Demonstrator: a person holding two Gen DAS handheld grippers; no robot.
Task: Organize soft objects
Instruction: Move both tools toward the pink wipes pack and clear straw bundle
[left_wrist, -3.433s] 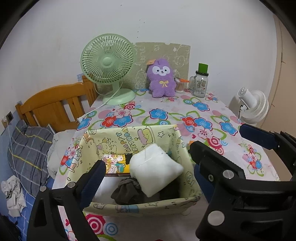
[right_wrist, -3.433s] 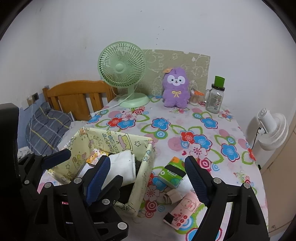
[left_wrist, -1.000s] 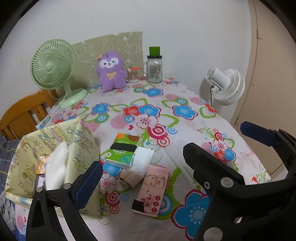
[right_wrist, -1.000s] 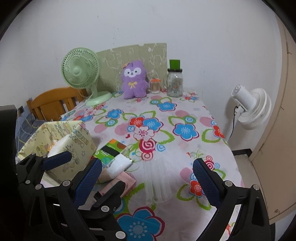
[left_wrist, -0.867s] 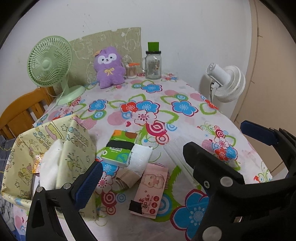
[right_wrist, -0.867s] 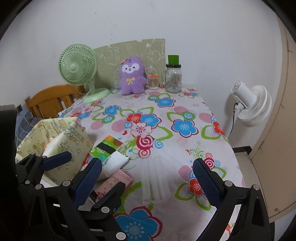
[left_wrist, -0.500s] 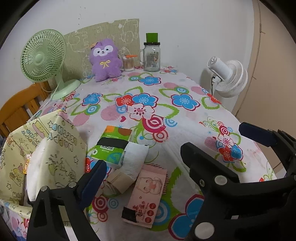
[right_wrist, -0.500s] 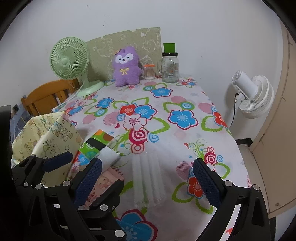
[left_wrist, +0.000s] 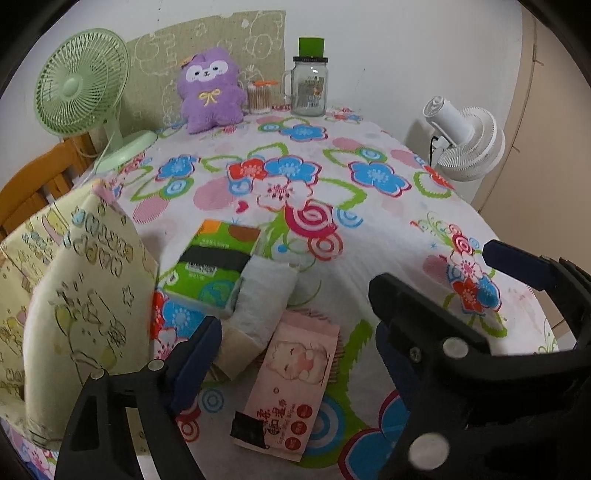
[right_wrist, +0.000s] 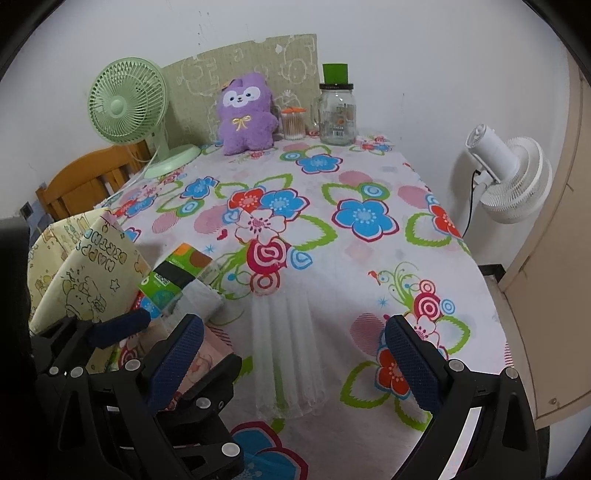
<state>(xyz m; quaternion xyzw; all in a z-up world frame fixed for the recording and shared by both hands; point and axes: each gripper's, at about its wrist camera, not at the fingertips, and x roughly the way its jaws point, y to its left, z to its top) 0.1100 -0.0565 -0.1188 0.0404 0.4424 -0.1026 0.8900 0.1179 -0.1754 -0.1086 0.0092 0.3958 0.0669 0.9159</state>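
Observation:
A yellow cartoon-print fabric bin (left_wrist: 74, 295) (right_wrist: 85, 273) stands at the table's left edge. Beside it lie a green tissue pack (left_wrist: 214, 266) (right_wrist: 173, 275), a white rolled cloth (left_wrist: 264, 295) (right_wrist: 199, 299), a beige roll (left_wrist: 236, 347) and a pink wipes pack (left_wrist: 291, 384). My left gripper (left_wrist: 295, 314) hovers over the roll and the pink pack. Its jaws are closing and the pads touch nothing. My right gripper (right_wrist: 293, 325) stands open above a clear pleated plastic packet (right_wrist: 288, 350).
At the back of the floral tablecloth (right_wrist: 369, 258) stand a purple plush (right_wrist: 247, 110), a green desk fan (right_wrist: 129, 107), a swab jar (right_wrist: 293, 123) and a glass jar with a green lid (right_wrist: 338, 114). A white fan (right_wrist: 513, 177) is beyond the right edge. A wooden headboard (right_wrist: 85, 184) is at left.
Both grippers have swung from over the bin to the right and sunk toward the table. The packs now look larger and nearer. The left gripper's fingers have drawn closer together.

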